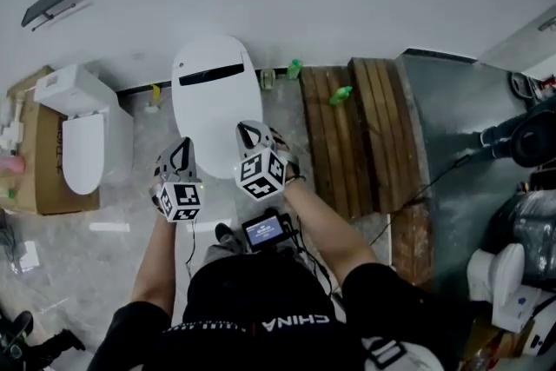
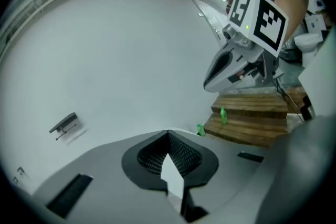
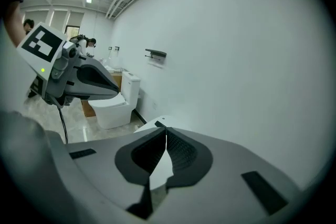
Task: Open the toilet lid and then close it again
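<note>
A white toilet stands against the wall, its oval lid (image 1: 215, 91) marked by a black slot and facing up toward me. Both grippers hover over the lid's near end, side by side. My left gripper (image 1: 182, 147) has its jaws shut, tips meeting, with nothing between them (image 2: 168, 135). My right gripper (image 1: 253, 131) is likewise shut and empty (image 3: 166, 131). Only a sliver of the white lid (image 3: 157, 124) shows past the right tips. Each gripper view catches the other gripper off to the side.
A second white toilet (image 1: 82, 135) and a cardboard box (image 1: 36, 178) stand at the left. Wooden pallets (image 1: 356, 135) with green bottles (image 1: 340, 95) lie to the right, then a grey sheet (image 1: 452, 126) and clutter. A dark holder (image 1: 49, 3) hangs on the wall.
</note>
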